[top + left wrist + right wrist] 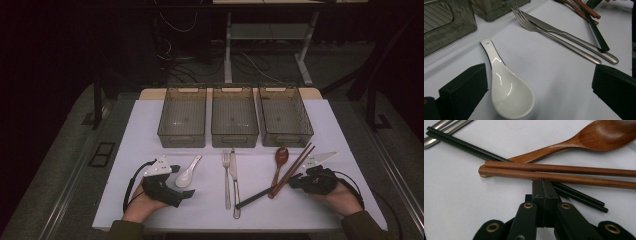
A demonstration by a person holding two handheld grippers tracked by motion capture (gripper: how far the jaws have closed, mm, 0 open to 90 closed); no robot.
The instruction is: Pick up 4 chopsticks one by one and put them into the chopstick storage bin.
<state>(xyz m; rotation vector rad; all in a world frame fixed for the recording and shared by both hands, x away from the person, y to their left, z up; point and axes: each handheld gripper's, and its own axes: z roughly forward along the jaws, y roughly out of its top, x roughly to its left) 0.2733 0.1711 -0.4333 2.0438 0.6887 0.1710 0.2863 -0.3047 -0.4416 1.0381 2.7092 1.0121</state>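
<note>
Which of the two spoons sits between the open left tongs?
The white ceramic spoon, lying bowl-up beside the left tongs. The brown wooden spoon lies far over on the right, by the chopsticks.

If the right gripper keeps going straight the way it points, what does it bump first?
Probably the brown chopsticks: they lie straight across in front of the shut right gripper.

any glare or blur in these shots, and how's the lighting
High view: dim, dark surroundings, only the white table lit. Left gripper view: bright glints on the white spoon, near tongs soft. Right gripper view: brown chopsticks sharp, closest tong parts blurred.
</note>
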